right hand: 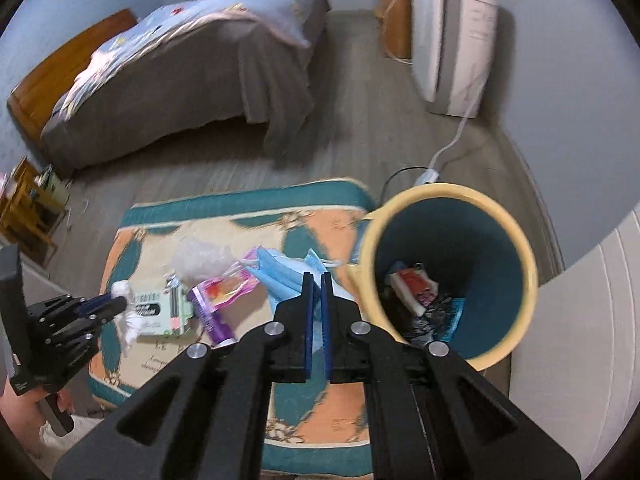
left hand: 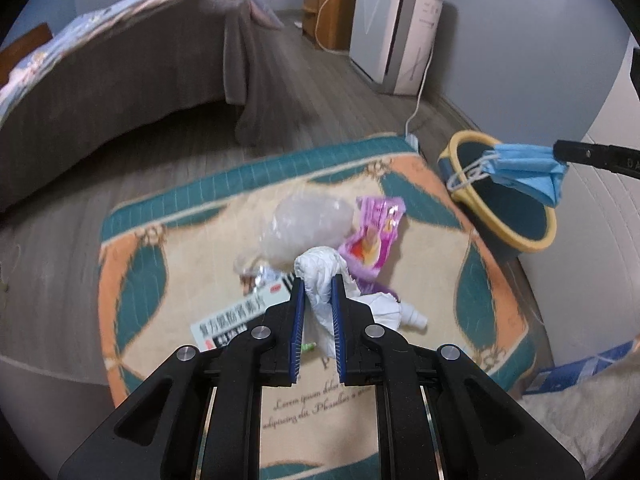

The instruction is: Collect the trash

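Note:
My left gripper [left hand: 317, 280] is shut on a crumpled white tissue [left hand: 320, 270], held above the rug [left hand: 140, 264]; it also shows in the right wrist view [right hand: 120, 302]. My right gripper [right hand: 317, 280] is shut on a blue face mask [right hand: 280, 272], which hangs over the bin's rim in the left wrist view [left hand: 524, 168]. The yellow-rimmed teal bin [right hand: 516, 240] holds several pieces of trash. On the rug lie a clear plastic bag [left hand: 308, 220], a pink wrapper [left hand: 380, 228], a white medicine box [left hand: 236, 316] and a purple tube [right hand: 214, 318].
A bed [left hand: 120, 80] with a grey skirt stands at the back left. A white appliance [left hand: 392, 32] with a cable stands by the far wall. A wooden cabinet [left hand: 328, 4] is behind it. A white surface [right hand: 580, 340] is at the right.

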`<state>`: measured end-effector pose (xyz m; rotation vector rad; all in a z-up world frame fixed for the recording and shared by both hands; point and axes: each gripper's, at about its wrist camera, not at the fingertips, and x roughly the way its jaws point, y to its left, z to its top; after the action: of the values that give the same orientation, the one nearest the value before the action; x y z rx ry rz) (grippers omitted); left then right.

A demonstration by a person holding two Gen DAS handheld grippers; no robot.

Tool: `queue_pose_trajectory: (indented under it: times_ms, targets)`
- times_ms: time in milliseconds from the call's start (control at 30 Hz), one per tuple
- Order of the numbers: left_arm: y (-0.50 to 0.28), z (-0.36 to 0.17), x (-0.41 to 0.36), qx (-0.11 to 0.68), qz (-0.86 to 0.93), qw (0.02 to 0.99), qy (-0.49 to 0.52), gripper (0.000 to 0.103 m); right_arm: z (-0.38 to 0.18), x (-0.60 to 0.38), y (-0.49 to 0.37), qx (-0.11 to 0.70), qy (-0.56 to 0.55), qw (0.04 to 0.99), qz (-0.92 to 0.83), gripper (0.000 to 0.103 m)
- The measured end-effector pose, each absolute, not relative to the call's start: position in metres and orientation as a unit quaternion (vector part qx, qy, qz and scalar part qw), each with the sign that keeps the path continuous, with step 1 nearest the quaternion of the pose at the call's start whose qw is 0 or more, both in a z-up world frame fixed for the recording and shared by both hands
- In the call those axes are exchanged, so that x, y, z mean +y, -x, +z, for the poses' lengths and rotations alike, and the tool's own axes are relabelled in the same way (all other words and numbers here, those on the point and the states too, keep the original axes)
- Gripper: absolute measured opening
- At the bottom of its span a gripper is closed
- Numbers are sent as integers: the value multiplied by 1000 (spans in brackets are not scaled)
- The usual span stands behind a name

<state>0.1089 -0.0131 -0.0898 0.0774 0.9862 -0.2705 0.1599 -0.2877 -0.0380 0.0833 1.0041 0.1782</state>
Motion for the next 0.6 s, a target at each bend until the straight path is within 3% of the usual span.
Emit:
queue_pose_trajectory:
  times_ms: [600]
  targets:
    - [-121, -87, -63, 462, -147, 873, -48, 13, -25, -373, -174, 440, -87, 893, 47, 3]
